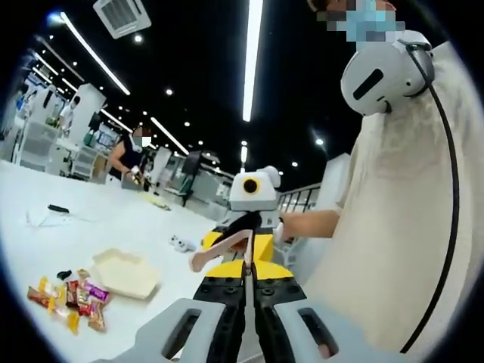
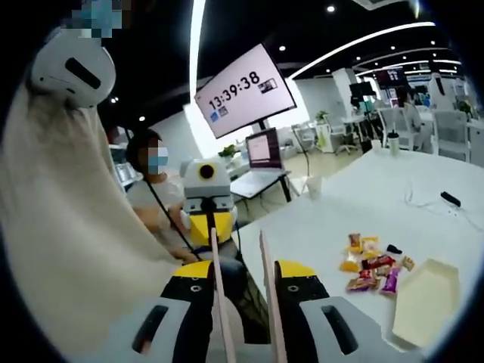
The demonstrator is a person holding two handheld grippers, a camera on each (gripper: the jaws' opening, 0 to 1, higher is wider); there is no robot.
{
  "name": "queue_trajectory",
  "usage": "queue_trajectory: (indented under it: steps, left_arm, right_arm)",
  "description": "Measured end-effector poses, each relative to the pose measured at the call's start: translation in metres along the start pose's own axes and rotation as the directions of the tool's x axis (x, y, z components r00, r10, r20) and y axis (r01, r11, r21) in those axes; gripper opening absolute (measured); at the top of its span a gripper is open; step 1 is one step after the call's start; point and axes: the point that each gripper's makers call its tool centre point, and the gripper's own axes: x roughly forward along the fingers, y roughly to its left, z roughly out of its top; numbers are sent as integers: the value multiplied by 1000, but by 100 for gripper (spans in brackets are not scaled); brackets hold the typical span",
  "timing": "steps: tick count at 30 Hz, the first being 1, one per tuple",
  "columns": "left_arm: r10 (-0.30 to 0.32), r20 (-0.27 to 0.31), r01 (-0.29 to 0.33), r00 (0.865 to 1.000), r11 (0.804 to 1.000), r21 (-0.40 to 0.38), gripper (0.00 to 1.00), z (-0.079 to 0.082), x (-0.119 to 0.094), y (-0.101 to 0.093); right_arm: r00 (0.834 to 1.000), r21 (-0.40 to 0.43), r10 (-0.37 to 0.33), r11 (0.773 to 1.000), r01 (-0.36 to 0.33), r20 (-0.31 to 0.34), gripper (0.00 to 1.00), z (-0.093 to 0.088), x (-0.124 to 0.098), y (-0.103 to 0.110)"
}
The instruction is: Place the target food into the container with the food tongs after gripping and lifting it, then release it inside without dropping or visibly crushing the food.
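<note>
The left gripper (image 1: 247, 281) shows its two jaws pressed together with no gap, a thin tongs blade rising between them; whether the blade tips grip anything is hard to make out. The right gripper (image 2: 242, 302) has its jaws slightly parted, each backing one wooden-coloured arm of the food tongs (image 2: 266, 280), and nothing sits between the two arms.

Largest in both views is the person (image 1: 401, 227) in a pale garment, to the right of the left jaws and to the left of the right jaws, cut off at the frame edges. The white table (image 1: 106, 219) spreads left of the left jaws and right of the right jaws.

One open cream container (image 1: 125, 274) lies on the table left of the left jaws; in the right gripper view it sits at lower right, partly cut off by the rim. Just beside it lies the pile of wrapped snacks (image 1: 72, 296), roughly ten pieces; the exact count is unclear because they overlap. In the right gripper view the snacks lie right of the jaws, between them and the container.

One wall screen (image 2: 246, 89) above the right jaws reads 13:39:38. One laptop (image 2: 263, 148) stands below it.
</note>
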Motion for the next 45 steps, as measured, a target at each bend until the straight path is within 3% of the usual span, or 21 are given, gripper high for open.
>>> queue_trajectory:
  steps: [11, 16, 22, 26, 31, 37, 42, 45]
  left_arm:
    - [-9, 97, 12, 995, 999, -31, 0, 16, 1, 3]
    - [-14, 158, 22, 987, 999, -46, 0, 27, -1, 5]
    - [-19, 197, 31, 980, 998, -58, 0, 33, 1, 6]
    - [-34, 213, 49, 976, 997, -65, 0, 35, 6, 5]
    - [-54, 239, 74, 970, 994, -76, 0, 37, 10, 1]
    - [-57, 265, 81, 963, 994, -79, 0, 41, 10, 2]
    - [-59, 254, 82, 966, 993, -80, 0, 38, 10, 1]
    - [-63, 245, 86, 967, 993, -83, 0, 36, 10, 0]
  right_arm:
    - [986, 98, -19, 995, 3, 163, 35, 20, -8, -6]
    - [978, 127, -38, 992, 12, 203, 36, 21, -11, -9]
    - [958, 178, -39, 984, -13, 285, 37, 28, -10, -8]
    - [955, 171, -31, 985, -21, 296, 39, 32, -4, -6]
    - [929, 180, -21, 982, -49, 370, 40, 47, -2, -4]
    - [921, 186, -18, 981, -60, 390, 38, 49, 0, -4]
    - [912, 190, -18, 980, -66, 409, 37, 53, -3, -6]
    - [917, 183, -12, 981, -67, 400, 36, 52, -1, -5]
